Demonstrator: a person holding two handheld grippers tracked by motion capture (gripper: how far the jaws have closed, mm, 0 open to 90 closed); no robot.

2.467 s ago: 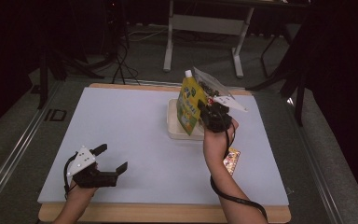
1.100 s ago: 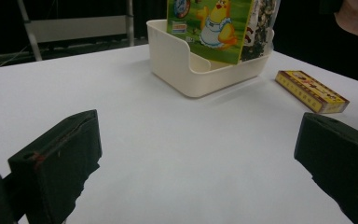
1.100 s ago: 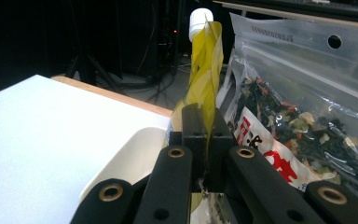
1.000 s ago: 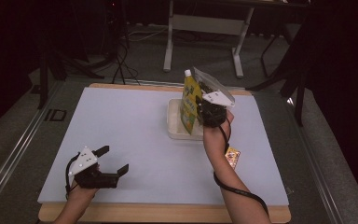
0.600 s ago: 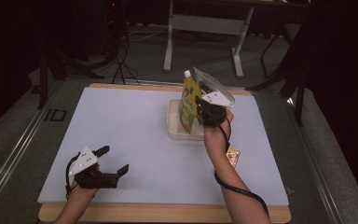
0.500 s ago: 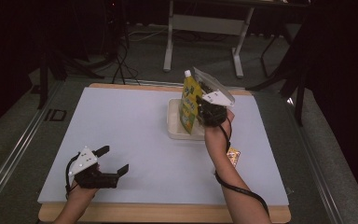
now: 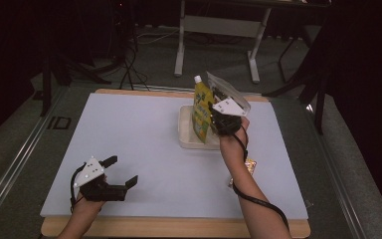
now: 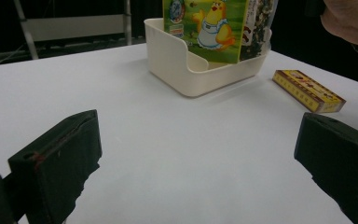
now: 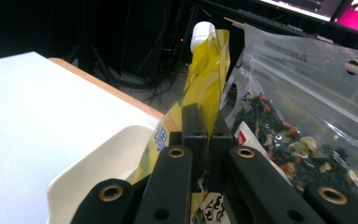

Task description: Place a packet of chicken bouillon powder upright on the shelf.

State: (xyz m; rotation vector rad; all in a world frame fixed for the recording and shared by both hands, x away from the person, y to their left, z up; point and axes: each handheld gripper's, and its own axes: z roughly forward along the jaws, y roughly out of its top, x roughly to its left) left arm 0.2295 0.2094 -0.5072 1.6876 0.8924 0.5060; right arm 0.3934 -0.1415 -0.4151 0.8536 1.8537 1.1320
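**Yellow pouch pinched upright in the right jaws, over the bin**

Yellow pouch (image 7: 202,110) is the thing in hand: a spouted pack with a white cap, standing on end in the cream bin (image 7: 186,134) at the far middle of the counter (image 7: 144,129). Right gripper (image 9: 201,122) is clamped on it. In the right gripper view the two jaws stand pressed together with the pouch's thin edge between them, the cap straight up beyond the tips. So the long axis runs vertical, in line with the jaws' reach, and the grip sits on the side seam, not the body.

Just to the right of the jaws, touching or nearly touching the pouch, leans a clear bag of dried mix (image 9: 303,116), also in the bin. Cannot tell whether the pouch's bottom rests on the bin floor or hangs free.

Left gripper (image 7: 121,172) is well apart, low at the near left of the counter, jaws spread wide, nothing between them. From its jaws the bin lies ahead and a little right, and a small yellow box (image 8: 307,90) lies flat further right.

Judgement: right hand owns the next move. Settling or lifting the pouch goes along that vertical axis; the bag alongside is the snag risk.
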